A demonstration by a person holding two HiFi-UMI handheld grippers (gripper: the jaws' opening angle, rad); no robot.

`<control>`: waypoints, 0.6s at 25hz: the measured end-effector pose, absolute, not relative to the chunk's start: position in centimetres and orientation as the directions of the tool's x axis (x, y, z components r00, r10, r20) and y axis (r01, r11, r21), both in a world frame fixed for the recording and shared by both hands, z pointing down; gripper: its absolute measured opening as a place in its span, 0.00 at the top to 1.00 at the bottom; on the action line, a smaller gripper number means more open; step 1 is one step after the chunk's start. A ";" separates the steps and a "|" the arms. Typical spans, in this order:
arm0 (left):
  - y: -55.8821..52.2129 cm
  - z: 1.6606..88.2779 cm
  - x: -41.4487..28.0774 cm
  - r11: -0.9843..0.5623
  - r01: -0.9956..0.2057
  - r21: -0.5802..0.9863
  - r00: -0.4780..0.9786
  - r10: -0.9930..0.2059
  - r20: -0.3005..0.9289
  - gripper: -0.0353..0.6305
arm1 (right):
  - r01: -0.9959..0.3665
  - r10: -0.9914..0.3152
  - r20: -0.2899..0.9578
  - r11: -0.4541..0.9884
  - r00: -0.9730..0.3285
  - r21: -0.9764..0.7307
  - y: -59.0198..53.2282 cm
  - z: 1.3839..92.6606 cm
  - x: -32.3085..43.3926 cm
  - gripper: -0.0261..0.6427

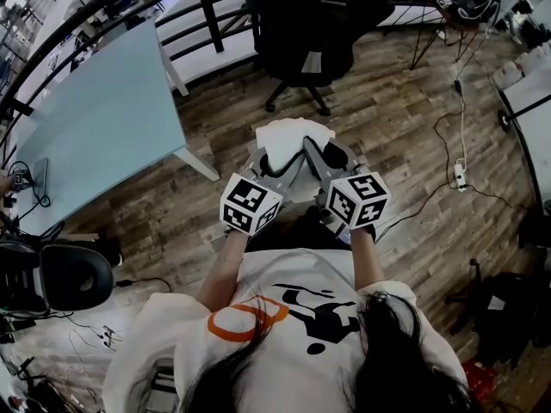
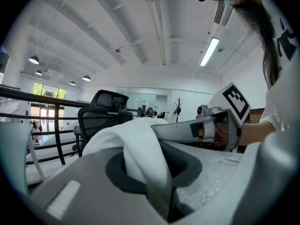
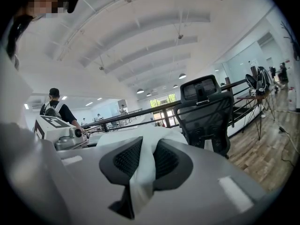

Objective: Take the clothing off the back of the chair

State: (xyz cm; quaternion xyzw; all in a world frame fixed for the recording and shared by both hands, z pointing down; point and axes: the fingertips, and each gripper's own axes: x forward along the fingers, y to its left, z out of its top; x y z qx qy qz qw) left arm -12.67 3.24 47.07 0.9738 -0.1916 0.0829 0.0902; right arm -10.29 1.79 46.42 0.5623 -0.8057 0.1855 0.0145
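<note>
Both grippers hold one piece of white clothing (image 1: pixel 291 138) in front of my chest, above the wooden floor. My left gripper (image 1: pixel 265 160) is shut on its left part, and in the left gripper view the white clothing (image 2: pixel 125 139) bunches up between the dark pads of the left gripper (image 2: pixel 151 164). My right gripper (image 1: pixel 312 151) is shut on the right part; the white clothing (image 3: pixel 151 136) is pinched into a thin fold in the right gripper (image 3: pixel 144 162). A black office chair (image 1: pixel 303 34) stands a little beyond, its back bare.
A pale blue table (image 1: pixel 103 119) stands at the left, along a black railing (image 1: pixel 202 7). Cables and a power strip (image 1: pixel 459 175) lie on the floor at the right. Another black chair (image 1: pixel 73 275) is at the near left. A person (image 3: pixel 54 108) stands far off.
</note>
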 end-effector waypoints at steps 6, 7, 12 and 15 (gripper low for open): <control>2.9 46.8 -12.8 -0.912 -0.384 0.143 0.915 -0.354 0.195 0.83 | -0.914 -0.903 0.230 0.297 -0.363 -0.277 1.5 46.2 -10.4 0.84; 2.9 46.8 -12.8 -0.913 -0.383 0.142 0.915 -0.353 0.195 0.83 | -0.914 -0.903 0.230 0.295 -0.362 -0.278 1.5 46.2 -10.5 0.84; 3.2 46.7 -12.7 -0.917 -0.374 0.135 0.918 -0.346 0.196 0.83 | -0.915 -0.908 0.222 0.288 -0.354 -0.282 1.8 46.0 -10.3 0.84; 3.4 46.7 -12.4 -0.921 -0.368 0.132 0.920 -0.339 0.196 0.83 | -0.916 -0.911 0.220 0.284 -0.350 -0.283 2.0 46.0 -10.0 0.84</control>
